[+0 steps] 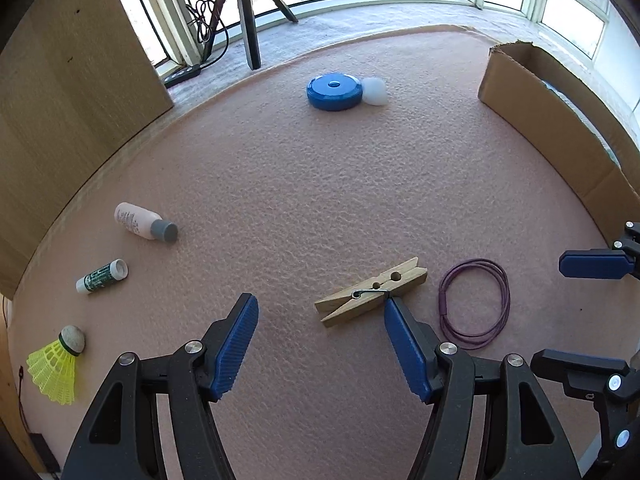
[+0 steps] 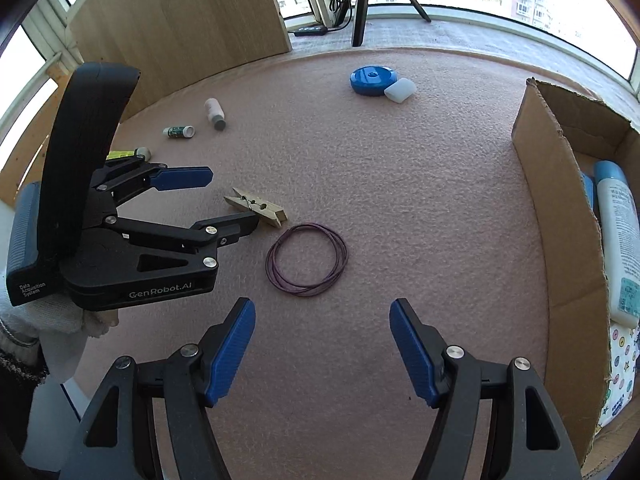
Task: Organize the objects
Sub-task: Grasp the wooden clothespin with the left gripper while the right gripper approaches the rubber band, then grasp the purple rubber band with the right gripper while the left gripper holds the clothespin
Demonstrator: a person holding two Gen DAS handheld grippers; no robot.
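A wooden clothespin lies on the pink mat, with a purple wire ring just right of it. My left gripper hangs open over the clothespin's left end, its right pad tip close to the spring; whether it touches I cannot tell. My right gripper is open just short of the ring, with only mat between its pads. Farther off lie a blue disc, a white block, a pink bottle, a small green tube and a yellow shuttlecock.
An open cardboard box stands on the right and holds a white and blue bottle. A wooden panel borders the left side. A tripod and cables stand by the window at the back. A gloved hand holds the left gripper.
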